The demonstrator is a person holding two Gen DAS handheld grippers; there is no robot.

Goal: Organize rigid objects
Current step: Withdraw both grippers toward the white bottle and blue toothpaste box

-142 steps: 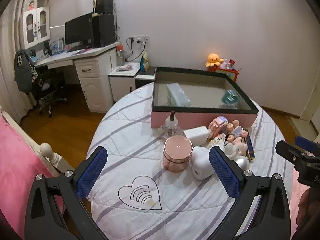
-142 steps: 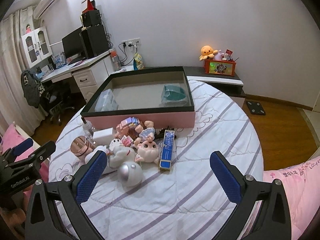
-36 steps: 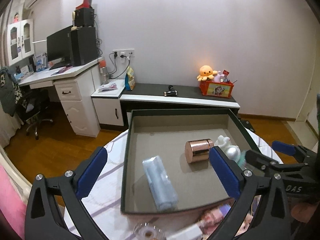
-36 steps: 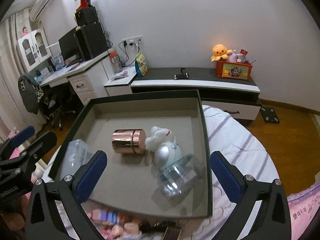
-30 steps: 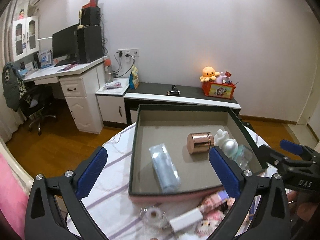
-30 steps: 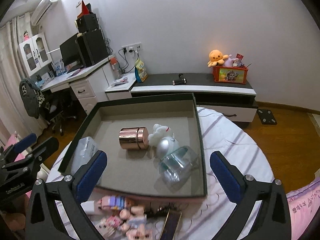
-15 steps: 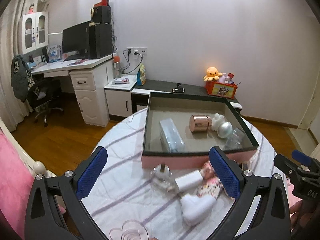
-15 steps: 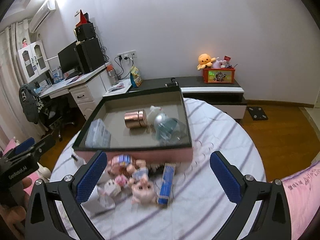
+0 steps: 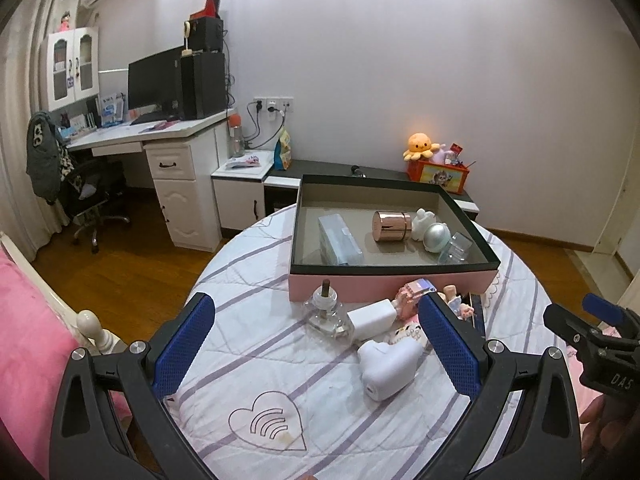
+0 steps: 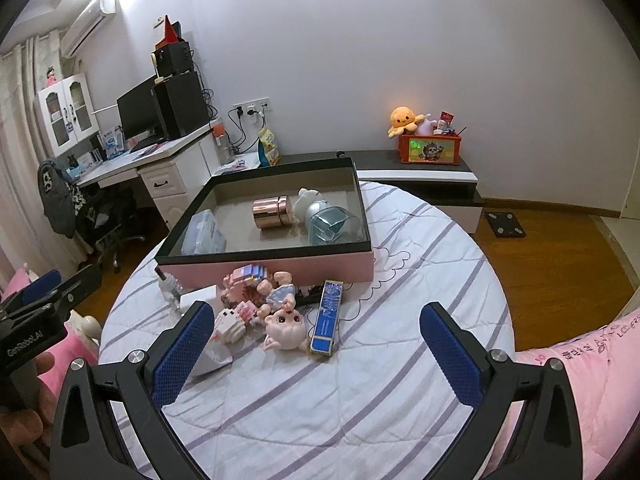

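A pink box with a dark rim (image 9: 390, 269) (image 10: 264, 254) stands on the round striped table. In it lie a copper tin (image 9: 391, 226) (image 10: 271, 211), a white and silver toy (image 9: 434, 236), a clear blue case (image 9: 339, 240) and a clear container (image 10: 335, 224). In front of the box lie a glass bottle (image 9: 327, 314), a white charger (image 9: 372, 318), a white device (image 9: 390, 362), pink figurines (image 10: 282, 326) and a blue flat box (image 10: 327, 318). My left gripper (image 9: 316, 344) is open and empty above the near table. My right gripper (image 10: 316, 344) is open and empty.
A pink bed lies at the left (image 9: 24, 344) and right (image 10: 580, 376). A white desk with a monitor (image 9: 160, 136) and a low cabinet with an orange toy box (image 10: 430, 148) stand along the far wall. An office chair (image 9: 94, 208) stands by the desk.
Both grippers have pulled back from over the box toward the near side of the table. The copper tin and the white and silver toy now lie in the box, moved from the table.
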